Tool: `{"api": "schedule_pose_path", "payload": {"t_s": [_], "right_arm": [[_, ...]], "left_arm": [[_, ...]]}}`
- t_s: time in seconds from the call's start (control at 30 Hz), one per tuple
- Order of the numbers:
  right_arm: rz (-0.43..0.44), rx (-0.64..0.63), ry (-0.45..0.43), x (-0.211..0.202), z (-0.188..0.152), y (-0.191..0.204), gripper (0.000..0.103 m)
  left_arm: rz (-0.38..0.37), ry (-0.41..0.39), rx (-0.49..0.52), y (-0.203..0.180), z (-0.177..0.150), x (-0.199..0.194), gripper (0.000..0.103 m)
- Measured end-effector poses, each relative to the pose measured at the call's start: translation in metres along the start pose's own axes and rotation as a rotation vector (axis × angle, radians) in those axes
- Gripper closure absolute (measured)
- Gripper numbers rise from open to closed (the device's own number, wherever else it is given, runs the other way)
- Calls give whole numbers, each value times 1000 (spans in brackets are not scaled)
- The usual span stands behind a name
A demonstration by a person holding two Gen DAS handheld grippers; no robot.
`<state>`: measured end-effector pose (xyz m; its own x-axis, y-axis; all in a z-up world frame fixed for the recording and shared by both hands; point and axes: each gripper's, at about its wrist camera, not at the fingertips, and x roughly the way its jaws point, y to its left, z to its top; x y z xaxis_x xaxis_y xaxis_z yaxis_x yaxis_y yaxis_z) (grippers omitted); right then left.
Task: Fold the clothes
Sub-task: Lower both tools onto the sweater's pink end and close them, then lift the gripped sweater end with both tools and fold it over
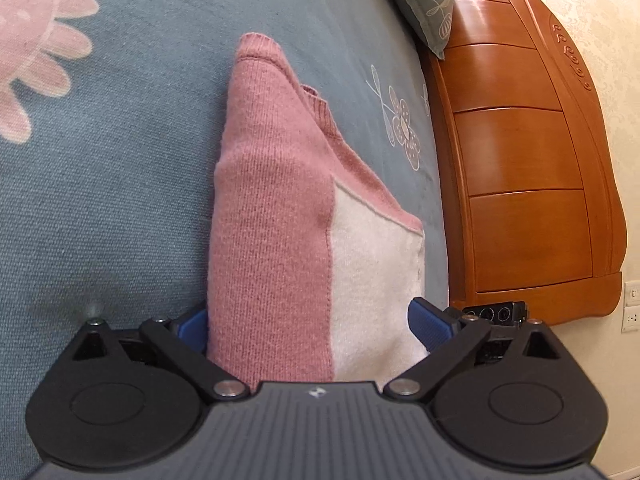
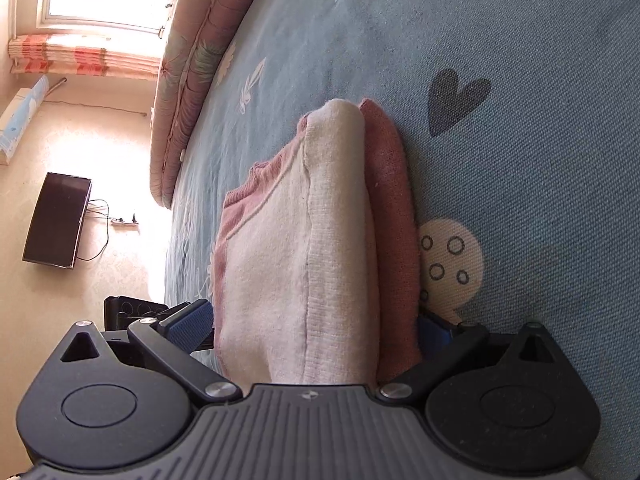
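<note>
The folded pink-and-white sweater [image 1: 280, 220] is laid on the bed [image 1: 100, 200]. It is straddled by the left claw [image 1: 310, 324] and right claw [image 2: 316, 320], both spread wide, ungripped.

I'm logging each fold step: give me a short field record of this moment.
garment: pink and white sweater, folded into a thick bundle
surface: blue patterned bedsheet
left tongs: wide, bundle between the blue pads
right tongs: wide, straddling the bundle's other end
grip: cannot tell whether either pair presses
nearby: wooden headboard, pillow
</note>
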<state>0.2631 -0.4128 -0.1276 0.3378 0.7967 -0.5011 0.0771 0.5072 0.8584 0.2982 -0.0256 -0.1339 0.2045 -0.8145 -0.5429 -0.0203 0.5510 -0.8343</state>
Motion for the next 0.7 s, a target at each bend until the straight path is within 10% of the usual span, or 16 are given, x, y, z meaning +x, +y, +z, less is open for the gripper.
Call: {"api": "schedule_pose_path", "payload": {"t_s": [0.7], "right_arm": [[99,-11,-41,2,-8,-1,0]], "left_arm": [[-64,32,6,-9,-3,12,2]]}}
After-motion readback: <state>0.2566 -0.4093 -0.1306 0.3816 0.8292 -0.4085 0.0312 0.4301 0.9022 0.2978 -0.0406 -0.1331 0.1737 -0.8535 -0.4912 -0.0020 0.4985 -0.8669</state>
